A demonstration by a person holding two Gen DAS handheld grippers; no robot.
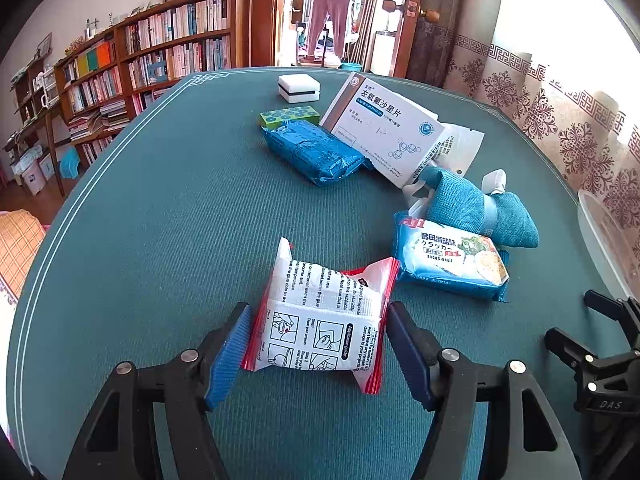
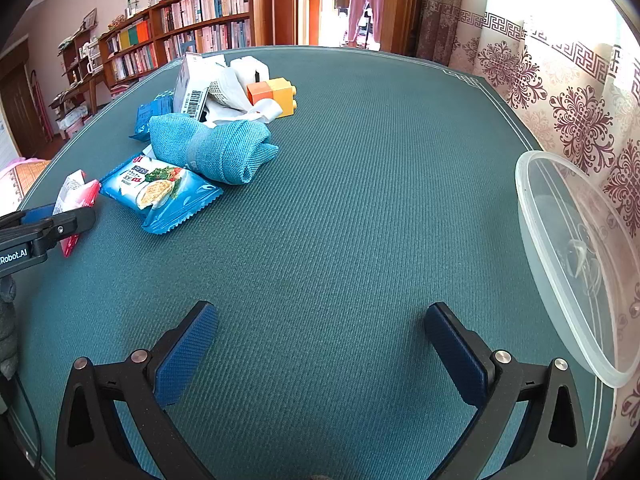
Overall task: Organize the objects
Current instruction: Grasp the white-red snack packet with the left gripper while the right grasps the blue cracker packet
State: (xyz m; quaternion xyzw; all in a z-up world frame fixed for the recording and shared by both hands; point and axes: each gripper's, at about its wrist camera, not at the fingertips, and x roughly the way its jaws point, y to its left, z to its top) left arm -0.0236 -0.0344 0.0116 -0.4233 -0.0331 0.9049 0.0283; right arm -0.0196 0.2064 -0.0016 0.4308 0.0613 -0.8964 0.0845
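A white and red packet with printed instructions lies on the green table mat between the blue pads of my left gripper; the pads touch both its sides. It also shows at the left edge of the right wrist view. My right gripper is open and empty over bare mat. A blue soda biscuit pack, a rolled teal cloth, a white medicine box and a blue foil pack lie beyond.
A clear plastic tub stands at the table's right edge by the curtain. A white block, a green dotted sponge and orange and yellow toy bricks sit farther back. Bookshelves stand past the table's left.
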